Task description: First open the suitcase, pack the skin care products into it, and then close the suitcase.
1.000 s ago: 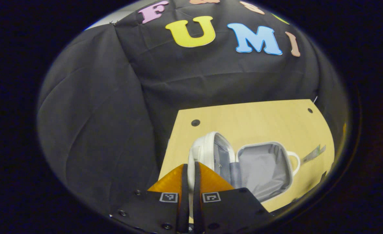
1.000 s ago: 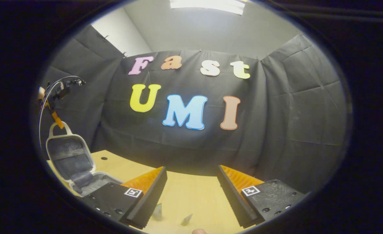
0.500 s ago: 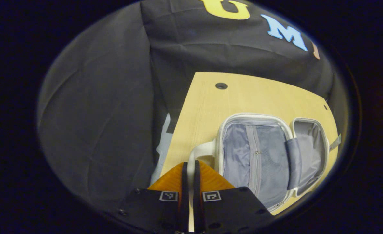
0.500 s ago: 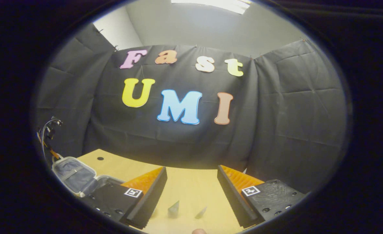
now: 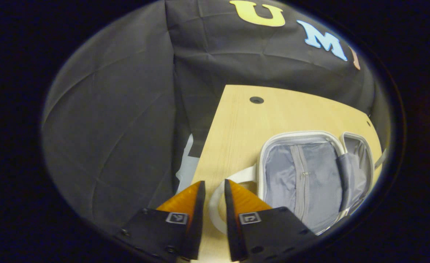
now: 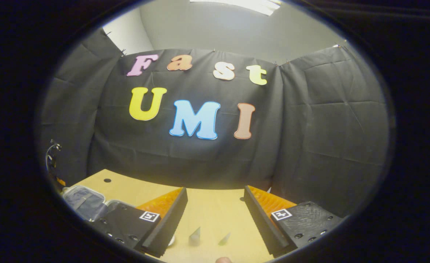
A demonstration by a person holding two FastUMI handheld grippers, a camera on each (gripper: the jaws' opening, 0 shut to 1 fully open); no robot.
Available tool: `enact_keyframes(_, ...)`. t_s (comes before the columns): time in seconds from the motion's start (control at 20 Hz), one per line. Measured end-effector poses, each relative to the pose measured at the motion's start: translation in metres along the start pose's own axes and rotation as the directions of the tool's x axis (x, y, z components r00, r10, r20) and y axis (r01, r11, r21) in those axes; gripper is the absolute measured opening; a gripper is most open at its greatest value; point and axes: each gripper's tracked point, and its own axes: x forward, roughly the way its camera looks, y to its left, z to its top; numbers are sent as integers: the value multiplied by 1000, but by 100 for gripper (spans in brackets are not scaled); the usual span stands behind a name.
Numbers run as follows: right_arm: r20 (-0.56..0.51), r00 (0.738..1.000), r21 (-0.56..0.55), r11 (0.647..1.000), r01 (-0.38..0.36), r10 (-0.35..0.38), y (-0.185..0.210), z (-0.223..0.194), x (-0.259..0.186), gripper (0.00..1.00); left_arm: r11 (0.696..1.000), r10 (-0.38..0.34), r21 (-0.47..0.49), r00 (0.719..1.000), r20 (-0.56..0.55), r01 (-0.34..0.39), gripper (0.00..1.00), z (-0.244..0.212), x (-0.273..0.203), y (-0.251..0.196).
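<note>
While the suitcase [image 5: 302, 175] lies open on the table [image 5: 244, 120], our left tongs [image 5: 212, 193] stand slightly apart around its handle [image 5: 220, 197]; right tongs [image 6: 215, 208] gape wide.

No readable text, brand or number stands on any object here. The small square markers [image 5: 177, 218] on the claw fingers carry coded patterns, not words.

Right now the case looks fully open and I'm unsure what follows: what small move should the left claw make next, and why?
Probably draw the left claw back off the white handle. The suitcase lies open flat on the table, and the claw's fingers stand slightly apart around the handle, so opening looks done. The right claw hovers open.
</note>
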Motion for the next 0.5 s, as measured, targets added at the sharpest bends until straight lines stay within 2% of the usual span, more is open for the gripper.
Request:
enact_keyframes(0.1,0,1000,15,1000,-10,10,-4,-3,0,94,1000,10,-28,996,87,-8,77,16,-16,-7)
enact_keyframes(0.15,-1,1000,26,1000,-15,15,-7,-5,2,94,999,19,-40,991,136,-14,89,25,-29,-13)
enact_keyframes(0.25,-5,1000,41,999,-28,28,-11,-12,8,94,999,40,-38,969,243,-32,94,47,-57,-28)
enact_keyframes(0.35,-11,999,45,998,-49,50,-17,-20,11,94,999,35,-30,941,337,-27,95,70,-94,-61)
enact_keyframes(0.5,6,997,42,997,-71,71,-35,-25,16,94,1000,-2,-7,880,475,6,95,99,-143,-129)
